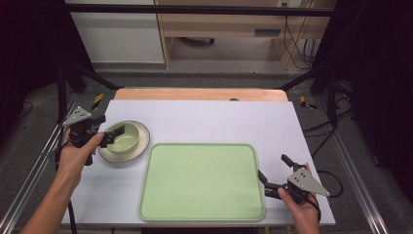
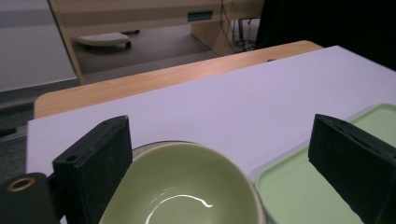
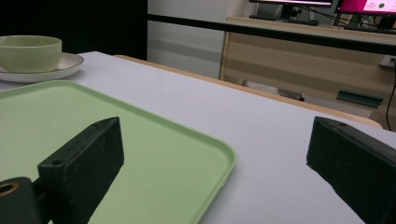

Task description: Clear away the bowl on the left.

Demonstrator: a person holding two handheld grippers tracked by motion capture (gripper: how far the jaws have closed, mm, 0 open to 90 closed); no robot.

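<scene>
Two glazed green pieces left of smooth rounded-rectangle tray: round bowl nested on cream saucer. Left gripper, jaws spread wide, straddling bowl rim. Right gripper gaping empty over tray's right edge.

My lab bench: black frame rig, cables, monitors on wooden desk.

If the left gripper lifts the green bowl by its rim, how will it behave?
The green bowl looks glazed, showing a bright reflection, so probably stiff but slippery. It sits loose on a saucer, which likely stays behind. Probably breakable if dropped.
</scene>
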